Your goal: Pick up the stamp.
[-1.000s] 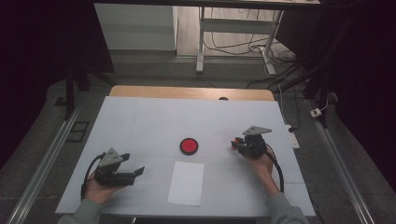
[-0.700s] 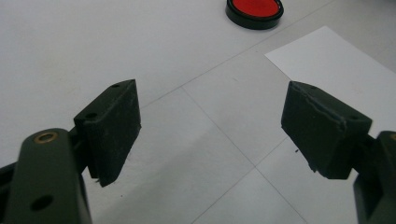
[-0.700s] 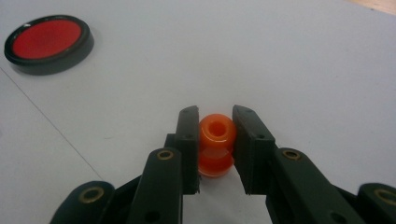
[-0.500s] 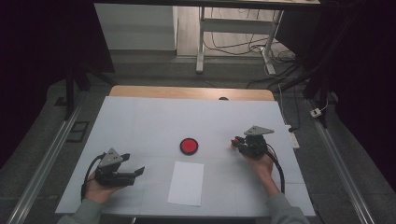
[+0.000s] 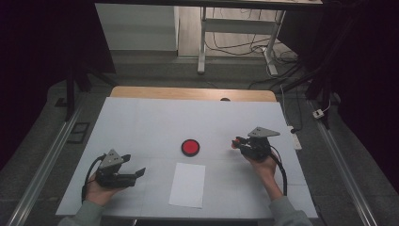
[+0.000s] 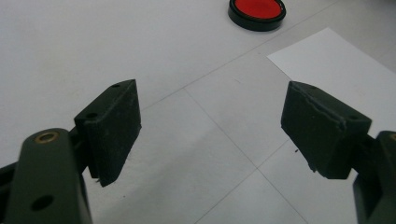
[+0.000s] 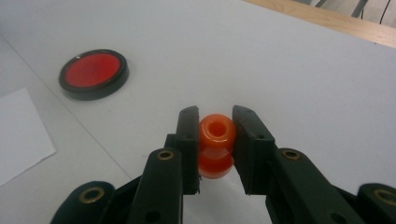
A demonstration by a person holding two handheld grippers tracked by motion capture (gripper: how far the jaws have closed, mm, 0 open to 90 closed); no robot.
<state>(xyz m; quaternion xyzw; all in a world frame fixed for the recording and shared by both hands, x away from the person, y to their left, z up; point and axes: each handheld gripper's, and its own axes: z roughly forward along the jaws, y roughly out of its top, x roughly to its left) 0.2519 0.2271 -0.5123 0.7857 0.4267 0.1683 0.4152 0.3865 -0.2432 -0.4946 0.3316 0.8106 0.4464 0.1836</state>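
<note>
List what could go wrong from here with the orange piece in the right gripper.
1. The right gripper pinches the rounded orange piece only at its sides; it may twist or pop out.
2. If dropped, it could roll across the smooth white table.
3. The left gripper stands open, too far off to catch it.

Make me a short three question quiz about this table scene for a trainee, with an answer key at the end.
1. True or false: the right gripper is shut on the orange piece.
2. What lies nearest the left gripper? A) white paper sheet B) a blue cup C) a metal spoon
3. Fill in: the round pad with the black rim has a ____ centre.

Key:
1. True; its fingers press the piece from both sides.
2. A; the left gripper's fingers stand wide apart with nothing between them, just beside the sheet.
3. Red.
</note>
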